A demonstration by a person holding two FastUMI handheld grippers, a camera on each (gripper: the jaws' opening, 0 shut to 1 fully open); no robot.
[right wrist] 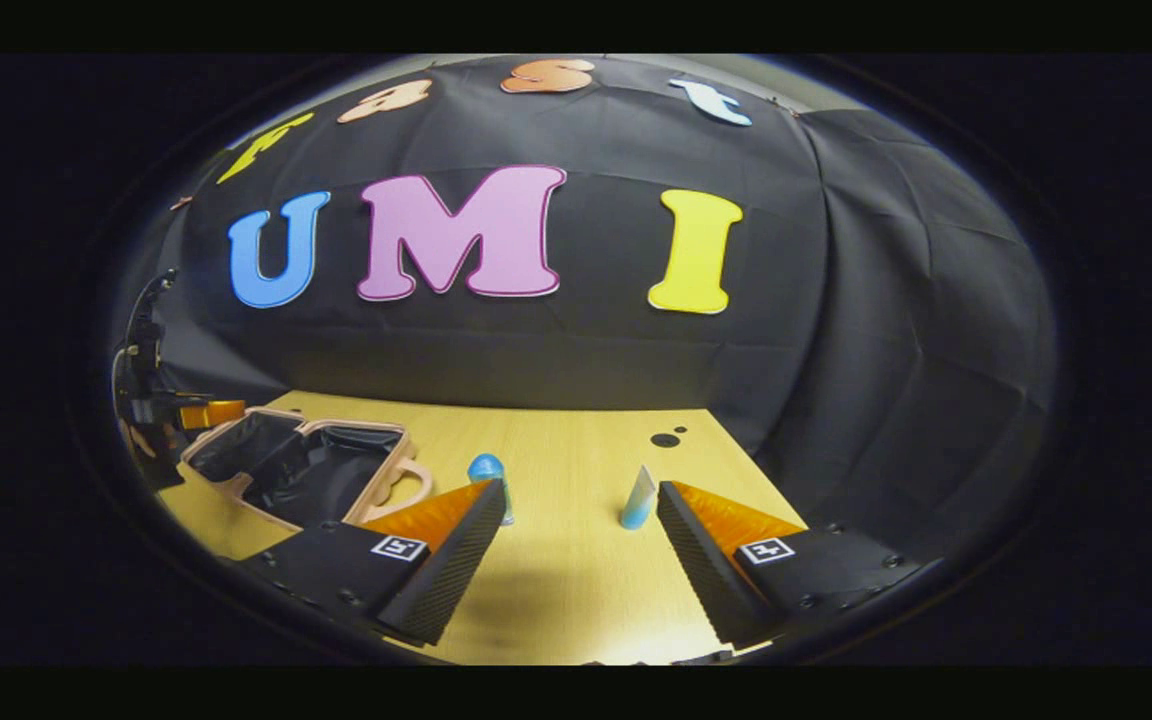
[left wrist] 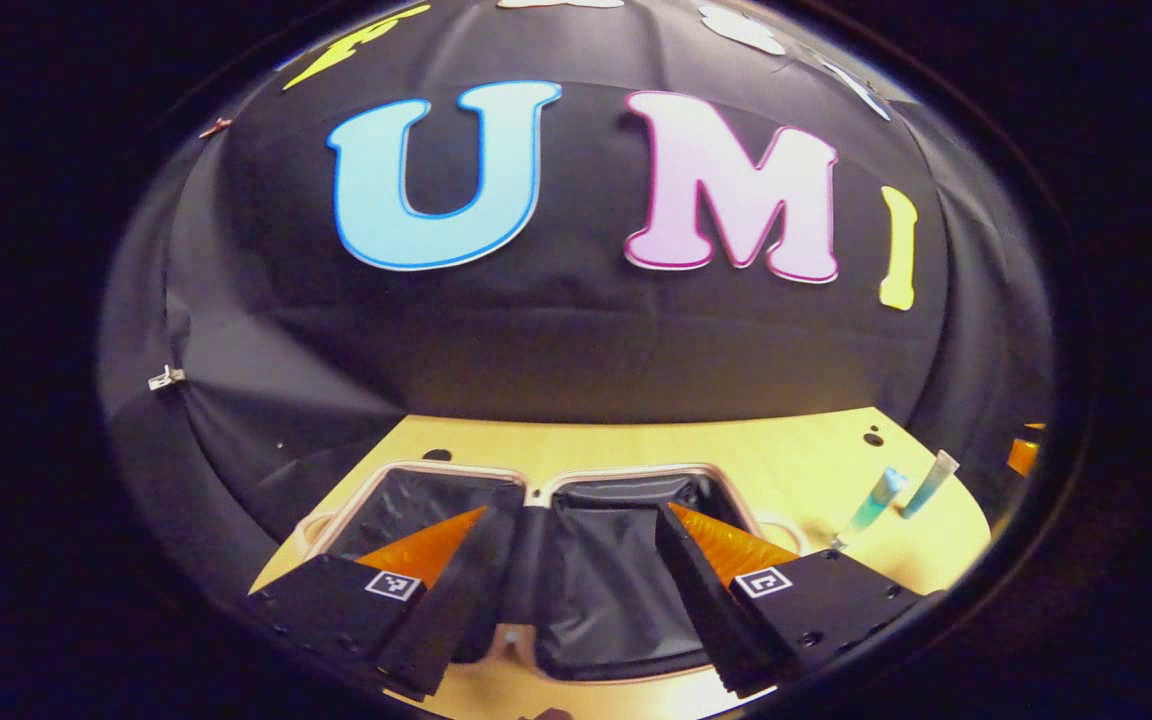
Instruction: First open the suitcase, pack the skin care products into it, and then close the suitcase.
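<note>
The suitcase (left wrist: 576, 590) lies open and flat on the wooden table (left wrist: 786, 450), its two halves side by side, each lined in dark fabric and rimmed in a pale pinkish shell. In the left gripper view the left gripper (left wrist: 576, 525) hangs right over the case with its fingers spread wide and nothing between them, one finger above each half, the hinge seam running up between them. To the right of the case on the bare table stand two skin care items, well apart from it: a bottle (left wrist: 878, 497) with a blue cap and, just beside it, a tube (left wrist: 931, 482) with a pale crimped top. In the right gripper view the right gripper (right wrist: 576, 500) hovers over the tabletop with its fingers also wide apart and empty; the bottle (right wrist: 488, 478) stands just past the tip of its left-hand finger and the tube (right wrist: 638, 500) just inside its right-hand finger, neither touched. The open suitcase (right wrist: 306, 465) sits to the left of them in that view, its handle (right wrist: 414, 485) toward the bottle, and the left gripper (right wrist: 191, 412) shows at the far left edge above the case. A dark round hole (right wrist: 665, 440) marks the table near the back wall.
</note>
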